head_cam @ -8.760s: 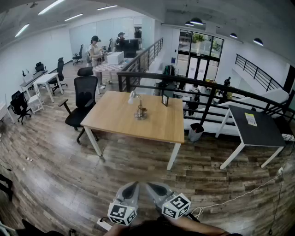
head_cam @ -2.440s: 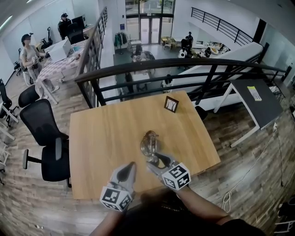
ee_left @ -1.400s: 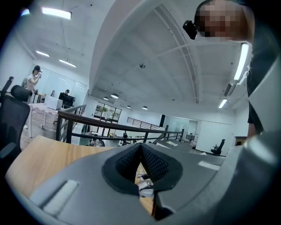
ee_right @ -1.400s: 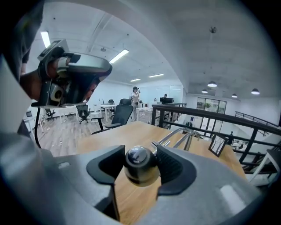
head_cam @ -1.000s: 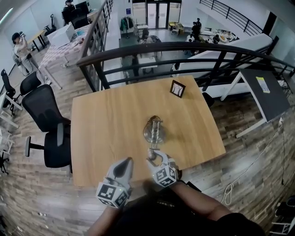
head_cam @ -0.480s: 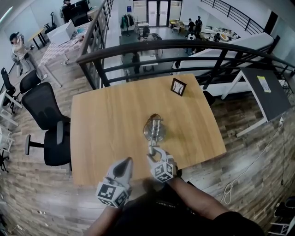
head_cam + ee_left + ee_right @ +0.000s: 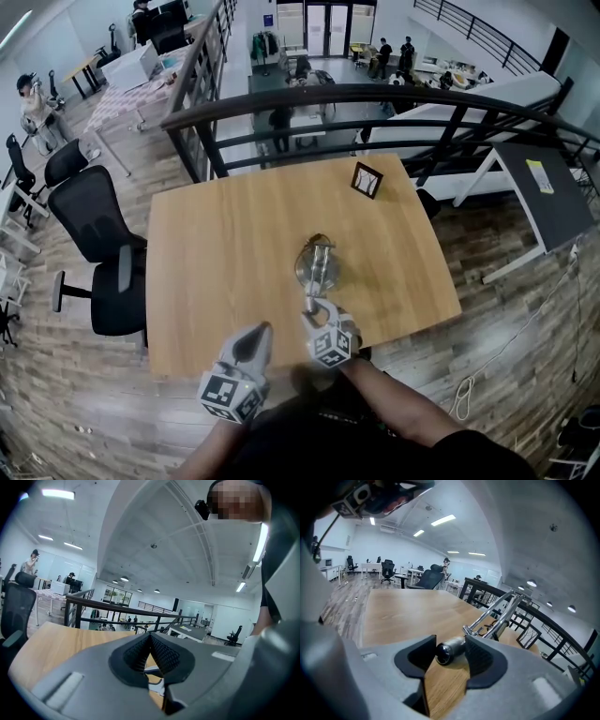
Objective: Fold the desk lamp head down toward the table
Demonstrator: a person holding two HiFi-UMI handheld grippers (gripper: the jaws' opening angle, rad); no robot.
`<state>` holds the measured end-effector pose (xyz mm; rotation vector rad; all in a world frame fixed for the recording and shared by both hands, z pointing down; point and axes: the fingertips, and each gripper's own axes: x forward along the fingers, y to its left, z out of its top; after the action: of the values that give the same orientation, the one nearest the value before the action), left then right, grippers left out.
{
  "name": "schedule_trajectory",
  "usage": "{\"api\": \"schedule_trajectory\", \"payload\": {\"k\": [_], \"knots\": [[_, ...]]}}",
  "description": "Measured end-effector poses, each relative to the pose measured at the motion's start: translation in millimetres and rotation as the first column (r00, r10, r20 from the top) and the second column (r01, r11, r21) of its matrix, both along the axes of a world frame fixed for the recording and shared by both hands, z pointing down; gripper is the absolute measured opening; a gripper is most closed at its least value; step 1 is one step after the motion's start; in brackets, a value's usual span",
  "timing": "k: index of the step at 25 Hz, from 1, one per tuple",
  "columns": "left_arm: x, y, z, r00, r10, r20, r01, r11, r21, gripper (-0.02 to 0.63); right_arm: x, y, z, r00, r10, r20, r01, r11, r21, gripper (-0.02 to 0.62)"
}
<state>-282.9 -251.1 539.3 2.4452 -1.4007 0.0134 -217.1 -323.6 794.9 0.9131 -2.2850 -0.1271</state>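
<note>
A chrome desk lamp (image 7: 317, 265) stands mid-table on the wooden table (image 7: 216, 262), its arm reaching toward me. Its small cylindrical lamp head (image 7: 451, 650) lies between the pads of my right gripper (image 7: 450, 654), low over the tabletop. Those jaws are closing, and the cylinder fills the gap and touches both pads. The two chrome arm rods (image 7: 499, 610) rise behind it to the right. In the head view the right gripper (image 7: 317, 317) sits at the lamp's near end. My left gripper (image 7: 257, 332) hovers at the near table edge, pads (image 7: 161, 654) together and holding nothing.
A small framed picture (image 7: 367, 180) stands at the table's far right corner. A black office chair (image 7: 98, 253) is left of the table. A dark railing (image 7: 375, 94) runs behind it, with a drop beyond. A dark desk (image 7: 548, 202) stands to the right.
The right gripper has sunk a little toward the tabletop at the lamp's near end, its jaws narrowing on the lamp head. The left gripper has stayed put.
</note>
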Motion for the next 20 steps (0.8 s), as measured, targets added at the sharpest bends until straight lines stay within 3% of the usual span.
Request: {"api": "schedule_trajectory", "payload": {"k": [8,15,20], "knots": [[2,1,-3,1.0,0.007,-0.01,-0.007,1.0,0.016,0.002,-2,4,-19,1.0,-0.009,0.015,0.01,0.999,-0.034,0.189],[7,-2,-19,0.999,0.033,-0.036,-0.03,0.998,0.058,0.002,-11,13,-92,0.985,0.019,0.169,-0.013,0.999,-0.038,0.187],[17,-3,-29,0.997,0.062,-0.056,-0.056,0.994,0.094,0.002,-12,22,-155,0.955,0.018,0.295,-0.012,1.0,-0.024,0.163]]}}
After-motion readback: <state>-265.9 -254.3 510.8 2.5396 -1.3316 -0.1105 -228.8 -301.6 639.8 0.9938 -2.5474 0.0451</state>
